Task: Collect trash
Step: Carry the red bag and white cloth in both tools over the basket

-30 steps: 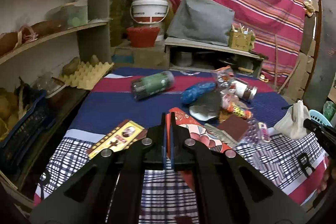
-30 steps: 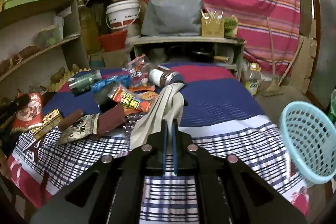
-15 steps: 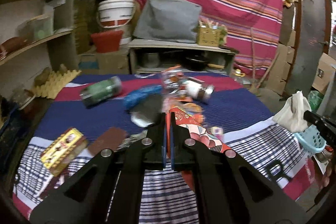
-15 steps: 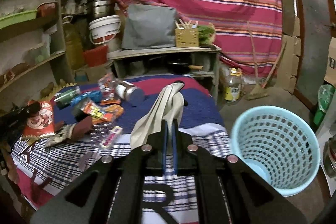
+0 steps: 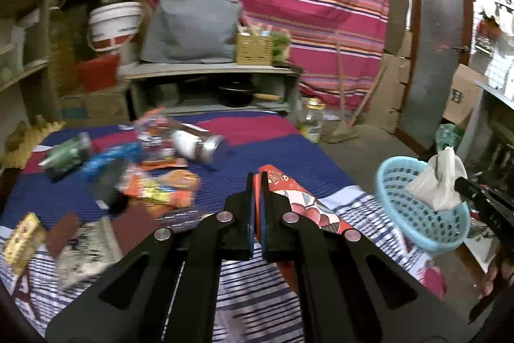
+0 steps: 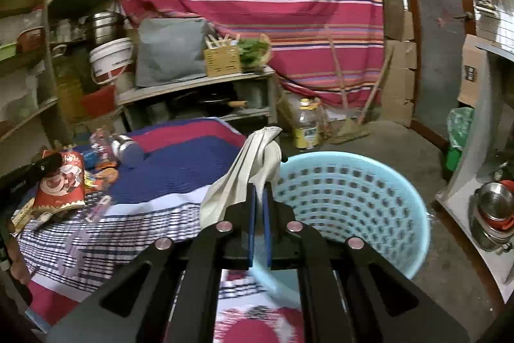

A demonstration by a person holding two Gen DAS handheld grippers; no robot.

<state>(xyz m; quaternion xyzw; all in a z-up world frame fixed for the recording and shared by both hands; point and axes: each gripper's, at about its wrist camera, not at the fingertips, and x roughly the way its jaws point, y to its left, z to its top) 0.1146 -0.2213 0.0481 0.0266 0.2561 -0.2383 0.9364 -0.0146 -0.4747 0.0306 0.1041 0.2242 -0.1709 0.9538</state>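
Your left gripper has its jaws pressed together on a red wrapper, a glossy printed pouch whose long axis runs from the jaws back toward you and down to the right, its far end poking up past the fingertips. Your right gripper is likewise clamped on a white bag, a limp, creased piece of thin material that stands up from the jaws and leans to the right, its top folded over. Just right of that bag, on the floor beside the table, stands the basket, a round pale-blue plastic tub with a lattice of small square holes in its wall; the bag's top hangs at its near-left rim. To the left lies the cloth, ribbed blue and red at the far end and white with dark checks near you. On it, far left of the left gripper, sits a blurred heap of litter: a metal-capped jar on its side pointing right, a green bottle also lying down, and crinkled orange packets.
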